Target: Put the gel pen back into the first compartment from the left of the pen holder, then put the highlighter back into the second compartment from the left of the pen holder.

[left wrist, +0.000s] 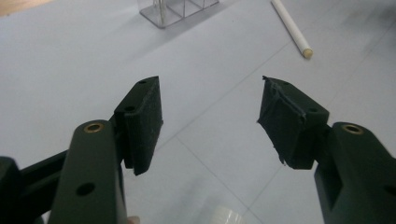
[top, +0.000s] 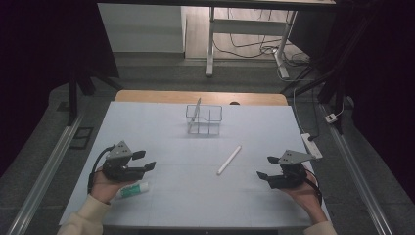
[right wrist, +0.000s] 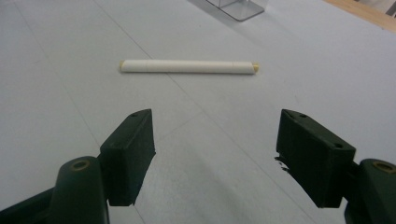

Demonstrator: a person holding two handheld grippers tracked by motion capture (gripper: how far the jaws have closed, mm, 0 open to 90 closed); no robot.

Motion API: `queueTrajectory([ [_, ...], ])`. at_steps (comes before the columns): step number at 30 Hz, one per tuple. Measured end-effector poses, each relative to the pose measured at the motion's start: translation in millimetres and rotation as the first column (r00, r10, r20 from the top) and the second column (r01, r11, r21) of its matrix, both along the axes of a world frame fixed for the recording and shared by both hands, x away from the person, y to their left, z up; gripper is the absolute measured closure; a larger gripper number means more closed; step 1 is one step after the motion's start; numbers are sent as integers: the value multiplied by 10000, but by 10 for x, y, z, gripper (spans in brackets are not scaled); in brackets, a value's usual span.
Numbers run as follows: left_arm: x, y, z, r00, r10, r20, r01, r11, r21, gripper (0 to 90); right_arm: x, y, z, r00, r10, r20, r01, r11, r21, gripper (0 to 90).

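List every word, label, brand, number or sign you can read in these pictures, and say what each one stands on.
No text can be read.
The tube by the left gripper has a green printed label, too small and blurred to read.
The white stick shows no print.
The clear rack shows no print.
The right gripper shows no marking that can be read.

The left tool point(left wrist: 210, 119) rises from six o'clock with its two black jaws spread wide and nothing between them. Beyond lies the pale table point(left wrist: 70, 70). A white stick point(left wrist: 292, 25) lies at one o'clock, a clear plastic holder point(left wrist: 175, 9) stands at twelve, and a white cap point(left wrist: 226, 217) peeks in at six.
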State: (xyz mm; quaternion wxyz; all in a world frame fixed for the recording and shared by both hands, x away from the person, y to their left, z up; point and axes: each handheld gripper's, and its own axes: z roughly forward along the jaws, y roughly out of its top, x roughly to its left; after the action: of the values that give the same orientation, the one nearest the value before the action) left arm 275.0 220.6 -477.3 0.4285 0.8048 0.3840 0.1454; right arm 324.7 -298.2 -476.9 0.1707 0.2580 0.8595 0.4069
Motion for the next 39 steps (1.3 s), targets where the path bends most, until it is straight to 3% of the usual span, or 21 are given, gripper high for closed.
queueTrajectory([
  [8,-140,37,-72,10000,-18,-31,18,9999,125,383,86,113,161,9965,805,-242,-809,9965,-195,268],
  [18,-214,132,-88,10000,59,-49,-59,10000,-34,370,205,304,203,9871,1602,-87,-1603,9834,-847,244],
  [22,-208,127,-94,10000,14,-57,-14,10000,-43,367,277,373,206,9843,1731,-353,-1758,9797,-959,246],
  [23,-206,123,-95,10000,4,-58,-5,10000,-38,367,292,381,200,9814,1862,-466,-1899,9774,-927,249],
  [24,-205,121,-97,10000,11,-53,-11,10000,-48,368,325,424,201,9739,2122,-805,-2219,9649,-1408,298],
  [25,-206,121,-100,10000,-18,-54,18,10000,-44,370,334,448,199,9695,2255,-965,-2377,9607,-1431,297],
  [28,-207,128,-114,10000,-7,-66,7,10000,-52,373,351,502,203,9622,2490,-1105,-2636,9535,-1464,288],
  [30,-201,133,-124,9999,17,-106,-18,10000,-77,373,346,605,212,9559,2789,-921,-2918,9379,-1879,279],
  [33,-197,132,-135,9999,13,-128,-14,10000,-69,373,358,655,218,9533,2898,-850,-3012,9329,-1976,289],
  [39,-196,145,-141,10000,5,-83,-5,10000,-72,373,407,707,196,9434,3115,-1140,-3282,9262,-1854,284],
])
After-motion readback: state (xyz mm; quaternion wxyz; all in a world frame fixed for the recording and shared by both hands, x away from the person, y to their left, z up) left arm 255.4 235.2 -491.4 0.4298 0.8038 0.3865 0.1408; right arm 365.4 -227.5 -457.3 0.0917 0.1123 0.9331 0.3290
